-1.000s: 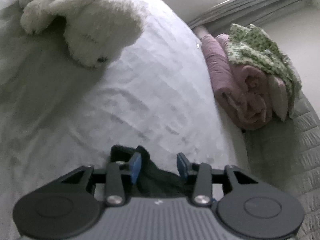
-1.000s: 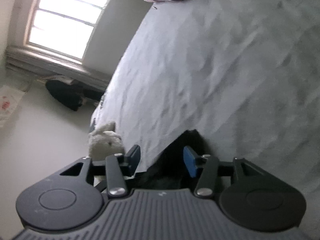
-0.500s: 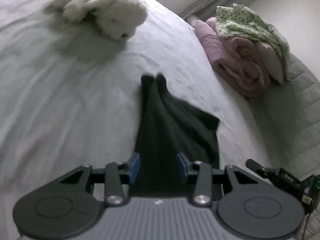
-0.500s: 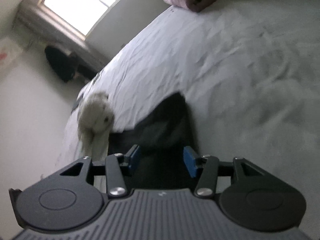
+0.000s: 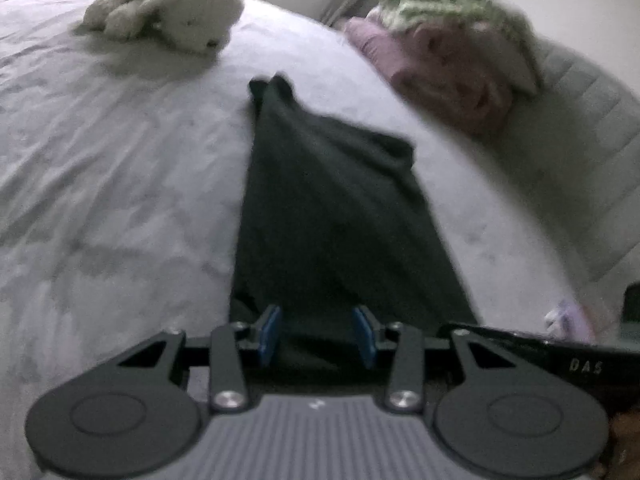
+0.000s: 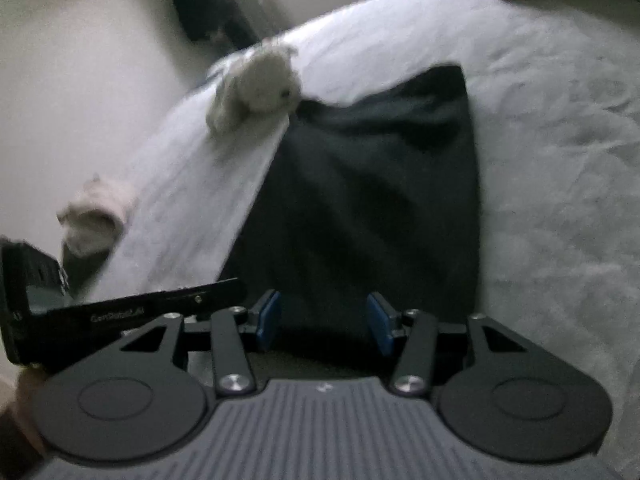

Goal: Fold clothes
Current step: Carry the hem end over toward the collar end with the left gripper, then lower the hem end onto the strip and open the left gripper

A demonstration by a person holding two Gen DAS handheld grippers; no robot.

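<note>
Jaws of left gripper [image 5: 318, 336] and right gripper [image 6: 324, 322] part-open, each gripping dark garment [image 5: 320, 184], both tilted down, plush toy [image 5: 172, 8] at 11 o'clock on bed [image 5: 100, 168]

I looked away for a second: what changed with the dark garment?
The dark garment, bunched at both grippers earlier, has been drawn out long and flat across the bed sheet, its near edge between the fingers of both. The plush toy and folded blankets stayed put.
</note>
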